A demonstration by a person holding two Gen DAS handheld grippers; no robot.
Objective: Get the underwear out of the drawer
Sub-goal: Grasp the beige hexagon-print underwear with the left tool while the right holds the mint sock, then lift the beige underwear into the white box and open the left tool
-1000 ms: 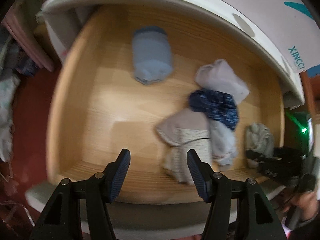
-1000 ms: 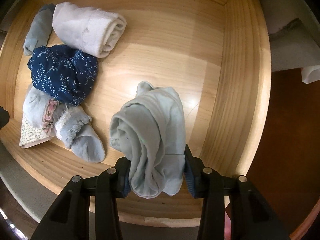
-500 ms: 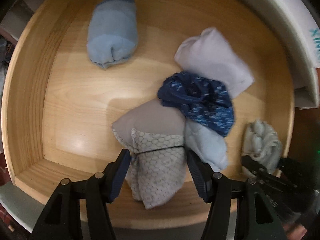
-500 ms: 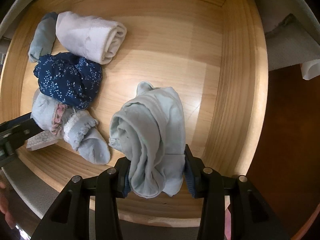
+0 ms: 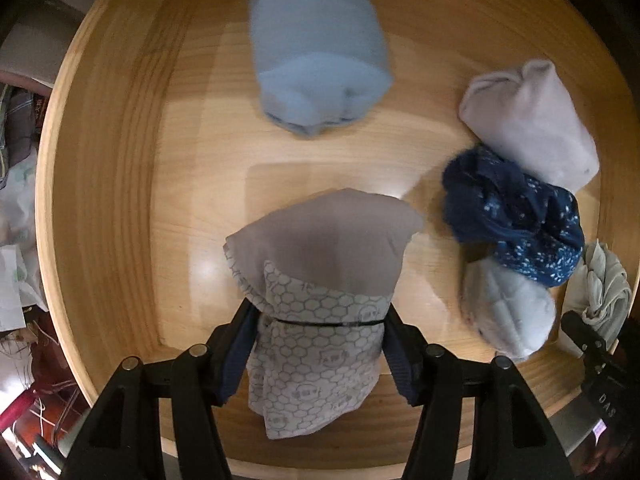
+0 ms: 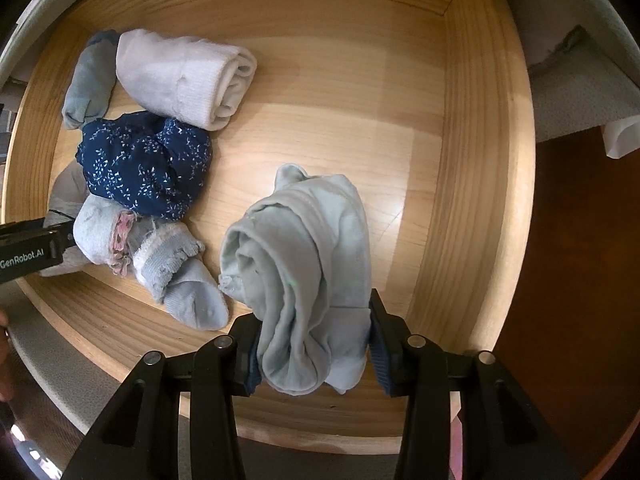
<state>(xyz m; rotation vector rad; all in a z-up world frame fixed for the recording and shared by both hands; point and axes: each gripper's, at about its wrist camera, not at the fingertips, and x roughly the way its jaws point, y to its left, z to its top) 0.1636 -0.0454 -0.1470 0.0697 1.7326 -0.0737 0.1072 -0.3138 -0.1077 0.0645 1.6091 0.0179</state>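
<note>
Plainly, every piece in the wooden drawer is soft, light cloth that will squash and sag rather than resist, so a pinch across the thick middle of a roll looks the safest hold; a loose edge would likely unroll or slip free.

The left hand-held gripper points down into the drawer with the grey patterned underwear between its fingers. Its jaws are closing, and the pads appear to meet the cloth on both sides at the thin black band, which is a sensible place since the fabric is bunched there. The bundle's lower part hangs past the fingers towards the drawer's front wall.

The right hand-held gripper is clamped on the pale green underwear, its fingers partly apart around the roll's thickness. The roll stands up ahead of the fingers, and whether its far end touches the drawer floor cannot be told.

Left in the drawer are a light blue roll near the back, a white roll, a navy flowered piece just beside it, and a pale lacy bundle touching the navy one.
</note>
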